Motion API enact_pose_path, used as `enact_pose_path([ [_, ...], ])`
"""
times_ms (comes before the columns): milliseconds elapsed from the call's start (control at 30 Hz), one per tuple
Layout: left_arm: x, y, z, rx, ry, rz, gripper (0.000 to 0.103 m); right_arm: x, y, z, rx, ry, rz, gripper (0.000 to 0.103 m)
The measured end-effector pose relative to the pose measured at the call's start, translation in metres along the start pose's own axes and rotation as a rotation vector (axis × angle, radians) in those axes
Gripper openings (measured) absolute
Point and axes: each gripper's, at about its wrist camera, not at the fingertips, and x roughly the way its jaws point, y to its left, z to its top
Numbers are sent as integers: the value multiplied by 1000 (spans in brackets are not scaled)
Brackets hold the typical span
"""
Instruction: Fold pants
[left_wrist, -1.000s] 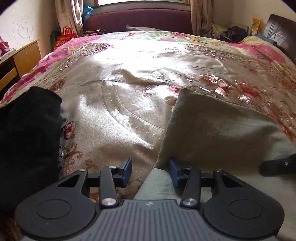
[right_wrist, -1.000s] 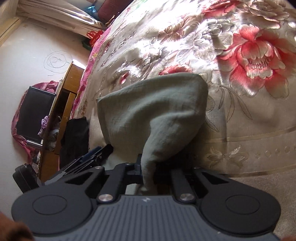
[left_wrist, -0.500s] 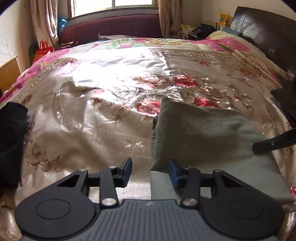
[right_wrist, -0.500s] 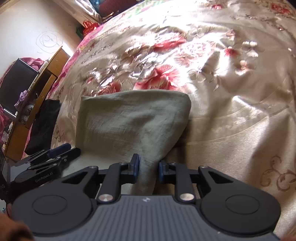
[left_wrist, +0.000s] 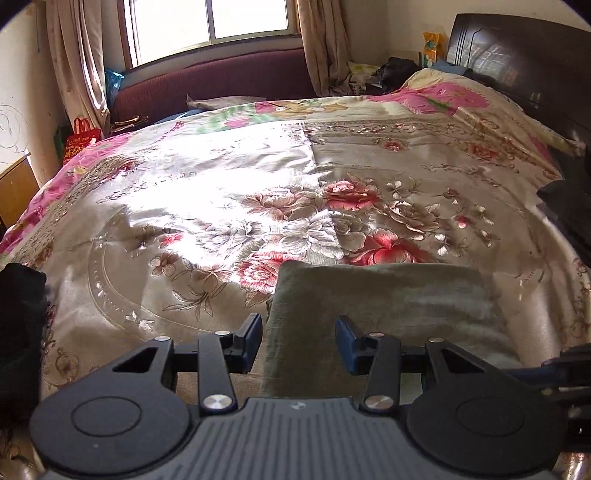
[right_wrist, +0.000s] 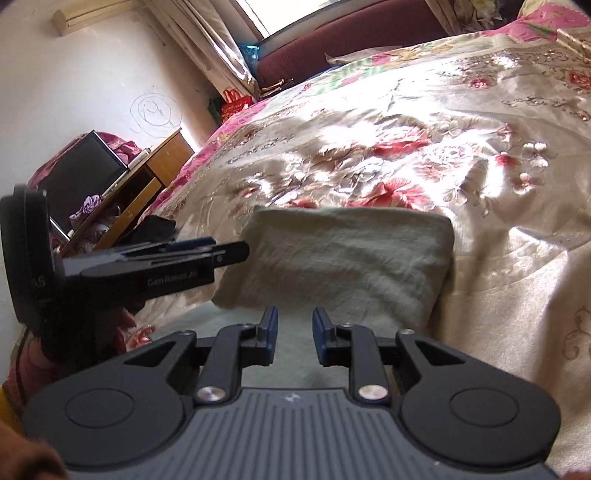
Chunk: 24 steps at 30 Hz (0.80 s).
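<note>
The grey-green pants (left_wrist: 388, 302) lie folded into a flat rectangle on the flowered bedspread (left_wrist: 221, 192). My left gripper (left_wrist: 299, 328) hovers open over the pants' near left edge, with cloth showing under the gap and nothing pinched. In the right wrist view the same pants (right_wrist: 343, 258) lie just beyond my right gripper (right_wrist: 294, 321), which stands open with its blue pads apart and nothing between them. There my left gripper (right_wrist: 221, 251) shows side-on beside the left edge of the fold. The nearest part of the pants is hidden under both gripper bodies.
A black garment (left_wrist: 18, 332) lies at the bed's left edge, also the dark heap (right_wrist: 155, 229) in the right wrist view. A wooden cabinet (right_wrist: 155, 166) stands by the left wall. A dark headboard (left_wrist: 517, 62) bounds the right side, a maroon bench (left_wrist: 221, 81) the far end.
My right gripper let go of the pinched fold of the pants and its jaws opened. The fold now lies flat. Both grippers drew back and rose a little.
</note>
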Motion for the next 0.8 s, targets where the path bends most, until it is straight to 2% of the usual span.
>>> enact_pose_path([
  [100, 28, -4, -7, 24, 68, 7, 59, 18, -7, -22, -5, 61, -31, 21],
  [200, 39, -3, -10, 5, 103, 9, 63, 16, -13, -29, 7, 52, -27, 20],
  [367, 15, -4, 10, 24, 35, 31, 62, -6, -5, -23, -22, -56, -28, 23],
  [433, 12, -1, 17, 12, 29, 38, 62, -10, 2, -24, -45, -75, 10, 23],
  [500, 9, 4, 21, -26, 15, 19, 62, -9, 12, -27, -78, -63, 52, 23],
  [567, 14, 5, 20, -36, 33, 13, 63, 0, 21, -33, -118, -13, 81, 23],
  [667, 36, 0, 7, 28, 108, 33, 64, 17, 27, -42, -156, 51, 68, 23],
  [733, 46, 0, -2, 41, 133, 32, 68, 17, 25, -41, -145, 51, 75, 23],
  [800, 40, 3, 1, 14, 116, 25, 68, 12, 22, -39, -119, 33, 89, 23],
])
